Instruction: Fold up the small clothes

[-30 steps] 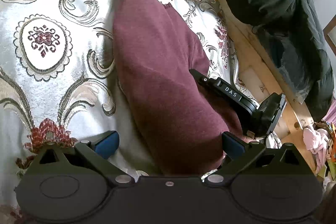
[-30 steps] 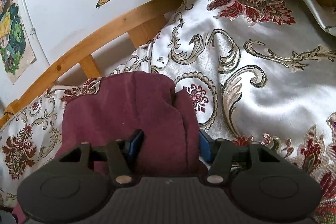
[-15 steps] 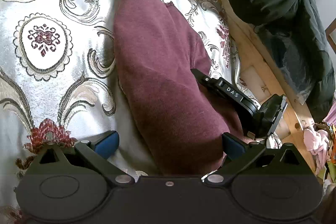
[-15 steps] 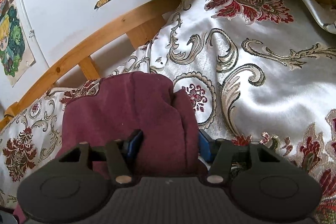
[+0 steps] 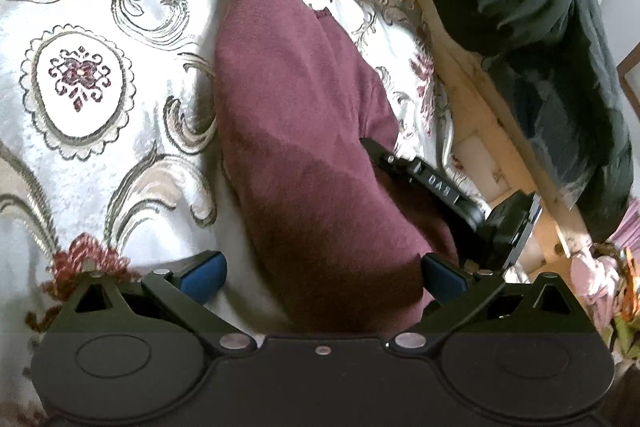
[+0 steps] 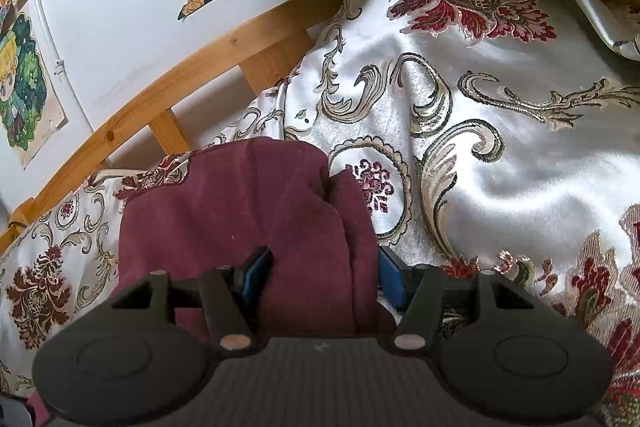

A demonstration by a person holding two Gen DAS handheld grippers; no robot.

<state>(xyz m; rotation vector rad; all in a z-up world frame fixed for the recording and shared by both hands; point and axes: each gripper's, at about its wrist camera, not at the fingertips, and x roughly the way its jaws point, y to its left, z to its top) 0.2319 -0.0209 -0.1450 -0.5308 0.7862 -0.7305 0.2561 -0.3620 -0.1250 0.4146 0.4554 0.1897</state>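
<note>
Nothing shifted since a second ago: maroon garment (image 5: pixel 304 155) folded lengthwise on floral bedspread (image 5: pixel 80 131), near wooden bed rail (image 6: pixel 168 83). Left gripper (image 5: pixel 322 273) spread wide, gripping nothing, cloth end lying between blue pads. Right gripper (image 6: pixel 320 277) clamped on garment's thick folded end, pads (image 6: pixel 256 273) pressing both sides.

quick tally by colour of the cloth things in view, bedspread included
Maroon: 1, the folded garment
Black: 1, the jacket over the bed frame
Pink: 1, a bundle at the edge
White, patterned: 1, the bedspread
Total: 4
</note>
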